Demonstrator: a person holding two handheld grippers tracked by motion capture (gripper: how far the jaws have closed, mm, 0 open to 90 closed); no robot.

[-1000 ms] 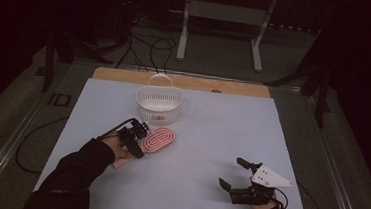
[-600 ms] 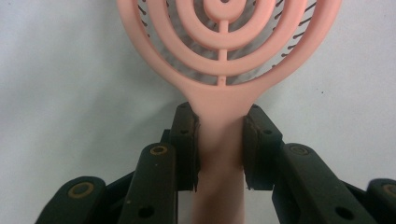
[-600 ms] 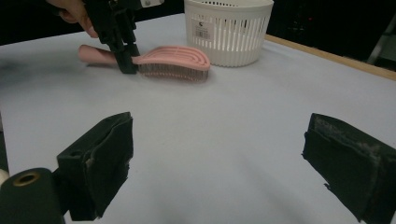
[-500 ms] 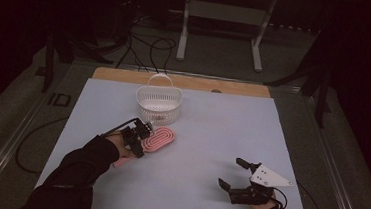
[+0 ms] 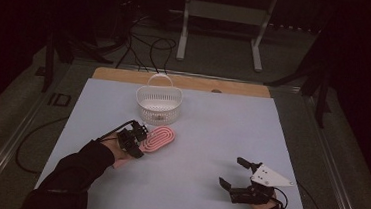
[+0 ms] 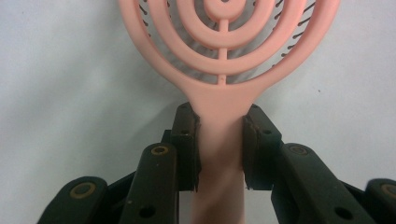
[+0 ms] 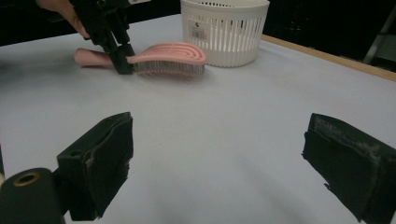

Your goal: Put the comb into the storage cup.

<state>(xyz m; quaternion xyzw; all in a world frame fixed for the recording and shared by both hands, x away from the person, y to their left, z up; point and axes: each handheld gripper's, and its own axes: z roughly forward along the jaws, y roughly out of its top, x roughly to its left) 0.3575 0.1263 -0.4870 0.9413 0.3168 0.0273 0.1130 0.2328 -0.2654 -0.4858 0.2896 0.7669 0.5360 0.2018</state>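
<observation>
Left claw [image 6: 219,144] has just been closing and now clamps the pink hairbrush [image 5: 158,137] at the neck, where handle meets head; in the left gripper view both pads press the handle from either side, nothing else between them. Compared with a second ago, the claw has settled onto the handle, and the brush sits in about the same spot, left of centre in the high view, just below the white basket [image 5: 158,105]. It looks still flat on the counter [image 5: 211,136], bristles down, going by the right gripper view.

Likely meaning: grasp done, lift is next, and the basket is the probable drop point, though that is a guess.

Right claw [image 5: 233,176] sits low near the lower right of the high view, jaws wide apart, holding nothing, well apart from the brush.

Room: open counter all around the brush. The basket is near, up and slightly right in the frame, with its handle arched over the opening, so the brush would have to go in past that arch. The counter's left edge is well apart from the left hand. The right claw is near the bottom edge. Nothing stands between the brush and the basket.
</observation>
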